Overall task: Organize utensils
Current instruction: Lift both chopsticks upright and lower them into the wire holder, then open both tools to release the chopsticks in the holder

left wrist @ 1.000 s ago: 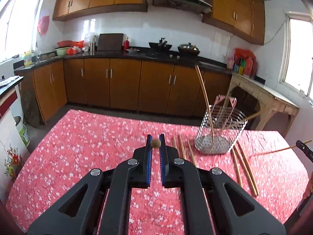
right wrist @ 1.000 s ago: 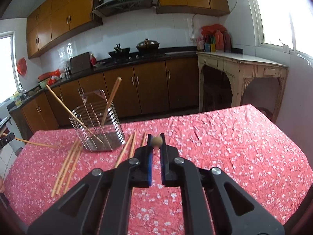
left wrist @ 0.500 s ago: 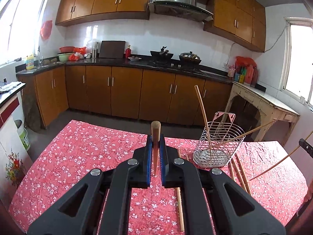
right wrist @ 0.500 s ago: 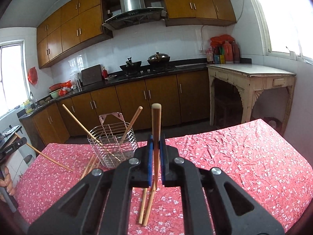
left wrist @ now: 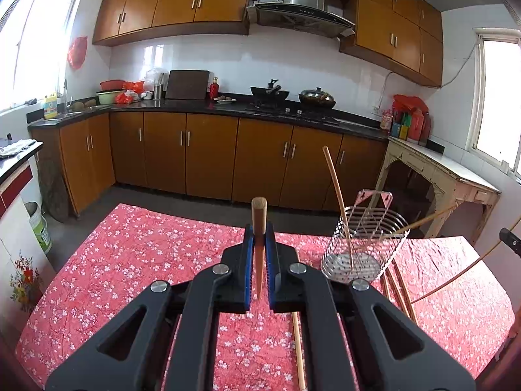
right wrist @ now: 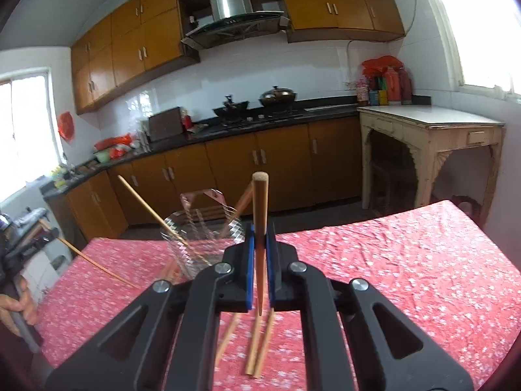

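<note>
Each tool, left [left wrist: 259, 254] and right [right wrist: 259, 254], clamps an upright chopstick [left wrist: 259, 228] [right wrist: 260, 215] above the desk [left wrist: 130, 260], near the wire basket [left wrist: 364, 244].

From my left view, loose chopsticks [left wrist: 399, 288] crowd the basket [left wrist: 364, 244] near the table's [left wrist: 130, 260] far right corner, two sticks jutting from it; the left half lies open.

A table under a red floral tablecloth [left wrist: 136, 260] carries a wire utensil basket [left wrist: 364, 244] — standing upright near the far edge. Loose wooden chopsticks [left wrist: 399, 290] lie flat just beside the basket, and another chopstick [left wrist: 298, 348] lies alone nearer the camera.
</note>
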### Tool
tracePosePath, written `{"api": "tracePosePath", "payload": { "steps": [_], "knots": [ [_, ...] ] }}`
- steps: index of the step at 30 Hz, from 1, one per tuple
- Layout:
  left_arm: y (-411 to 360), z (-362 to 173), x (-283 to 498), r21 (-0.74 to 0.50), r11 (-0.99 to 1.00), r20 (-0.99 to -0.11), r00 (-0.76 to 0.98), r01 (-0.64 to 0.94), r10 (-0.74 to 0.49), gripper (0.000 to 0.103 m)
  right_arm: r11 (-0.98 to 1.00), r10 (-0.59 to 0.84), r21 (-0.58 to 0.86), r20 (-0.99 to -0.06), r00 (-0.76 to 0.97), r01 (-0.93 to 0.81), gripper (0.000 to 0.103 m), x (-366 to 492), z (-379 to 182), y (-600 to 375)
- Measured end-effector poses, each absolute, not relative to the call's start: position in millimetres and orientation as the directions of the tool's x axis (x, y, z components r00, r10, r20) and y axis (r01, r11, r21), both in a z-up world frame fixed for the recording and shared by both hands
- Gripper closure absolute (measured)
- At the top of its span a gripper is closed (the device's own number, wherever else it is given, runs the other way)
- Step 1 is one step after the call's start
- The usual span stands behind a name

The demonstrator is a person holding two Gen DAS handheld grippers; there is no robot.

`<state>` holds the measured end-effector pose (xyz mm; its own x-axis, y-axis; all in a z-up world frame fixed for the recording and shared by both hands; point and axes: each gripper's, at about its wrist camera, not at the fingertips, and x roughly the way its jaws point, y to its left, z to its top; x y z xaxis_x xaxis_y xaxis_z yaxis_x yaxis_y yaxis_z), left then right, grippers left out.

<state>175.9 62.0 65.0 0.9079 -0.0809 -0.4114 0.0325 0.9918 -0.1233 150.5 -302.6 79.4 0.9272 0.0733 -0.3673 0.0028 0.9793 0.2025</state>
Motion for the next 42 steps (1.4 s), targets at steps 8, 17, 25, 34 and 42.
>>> {"api": "tracePosePath", "payload": {
  "steps": [8,17,25,34,42],
  "knots": [
    [38.7,131.5,177.7,-0.105,0.992,-0.280,0.955,0.070,-0.097,0.096,0.946,0.214,0.292,-0.242,0.946,-0.140,0.096,159.5,141.0,-291.5],
    [-18.2,201.2,196.9,-0.135,0.984,-0.094,0.987,0.116,-0.129,0.096,0.953,0.194,0.270,-0.189,0.963,-0.139,0.096,218.4,172.3,-277.5],
    [-48.6,183.0,236.0,-0.183,0.978,-0.070,0.991,0.103,-0.117,0.096,0.946,0.209,0.297,-0.270,0.940,-0.126,0.096,265.5,147.2,-282.6],
    [-49.2,128.7,274.7,-0.213,0.972,-0.249,0.957,0.098,-0.151,0.096,0.927,0.270,0.348,-0.357,0.894,-0.141,0.096,287.5,112.2,-291.0],
    [-50.0,109.8,284.8,-0.195,0.976,-0.309,0.938,0.097,-0.155,0.096,0.927,0.279,0.353,-0.425,0.861,-0.126,0.095,306.2,86.4,-282.5]
  ]
}}
